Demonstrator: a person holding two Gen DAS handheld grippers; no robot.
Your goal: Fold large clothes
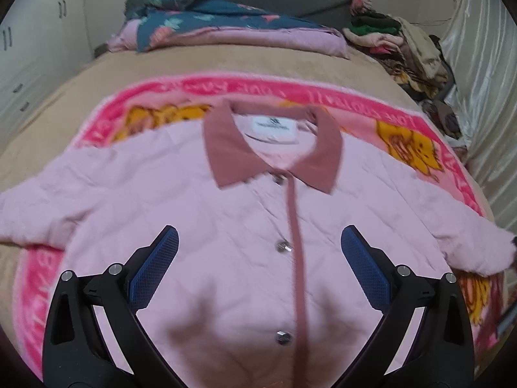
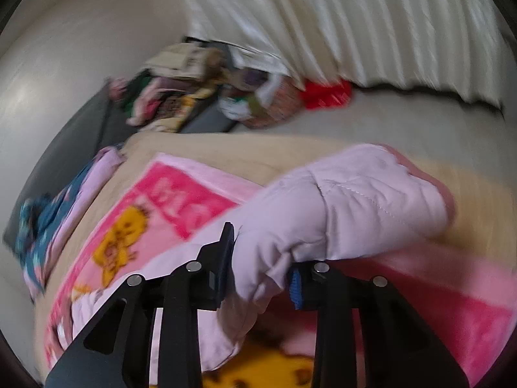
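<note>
A light pink quilted jacket (image 1: pixel 200 213) with a dusty-rose collar (image 1: pixel 226 152) and silver buttons lies face up on a bright pink cartoon blanket (image 1: pixel 416 148). My left gripper (image 1: pixel 260 242) hovers open above the jacket's front, blue pads spread to either side of the button placket, nothing between them. In the right wrist view my right gripper (image 2: pixel 262 258) is shut on the jacket's sleeve (image 2: pixel 355 203). The sleeve bunches between the pads and its cuff end sticks out past them, raised off the blanket (image 2: pixel 200 200).
The blanket lies on a beige bed cover (image 1: pixel 48 123). A folded blue floral quilt (image 1: pixel 200 16) sits by the grey headboard. A pile of mixed clothes (image 1: pixel 407 48) lies along the bed's right side by a pale curtain (image 2: pixel 355 26). White cupboards (image 1: pixel 29 48) stand left.
</note>
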